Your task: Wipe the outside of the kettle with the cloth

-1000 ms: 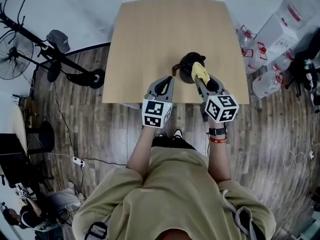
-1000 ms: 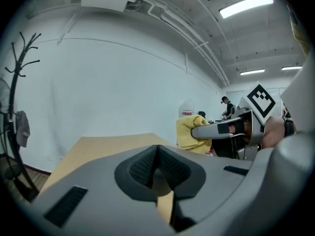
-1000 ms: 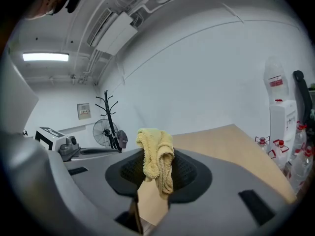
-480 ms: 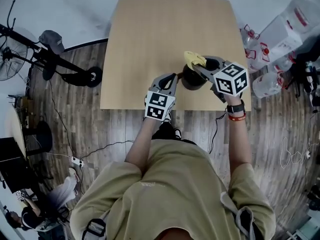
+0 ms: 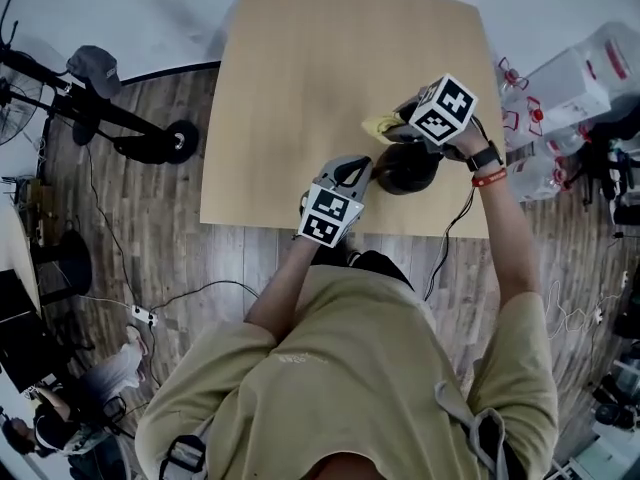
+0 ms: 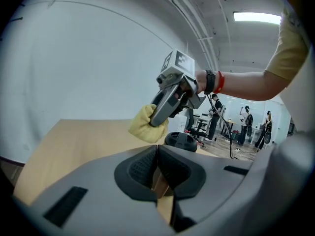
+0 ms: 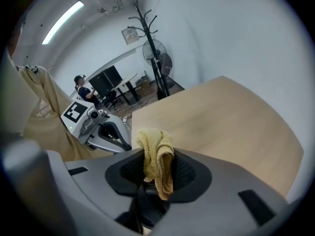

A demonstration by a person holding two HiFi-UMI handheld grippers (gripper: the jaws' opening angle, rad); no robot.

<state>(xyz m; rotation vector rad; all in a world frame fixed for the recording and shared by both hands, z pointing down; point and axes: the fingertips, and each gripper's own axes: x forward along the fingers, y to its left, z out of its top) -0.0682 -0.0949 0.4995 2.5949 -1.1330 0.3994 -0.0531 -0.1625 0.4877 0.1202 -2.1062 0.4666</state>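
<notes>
Tan short-sleeved T-shirt (image 5: 350,368) fills lower half of head view; dark trousers (image 5: 378,264) show just above it. Black watch (image 5: 484,156) and red wristband (image 5: 490,177) on right wrist, upper right of frame. Grey strap (image 5: 486,436) at lower right, black strap (image 5: 186,458) at lower left. Left claw (image 5: 358,166): grey housing, black ribbed pads (image 6: 140,168), white cube (image 5: 330,216) with black square markers. Right claw (image 5: 392,128): same build, own marker cube (image 5: 441,109), thin black cable (image 5: 446,234) trailing from it.
</notes>
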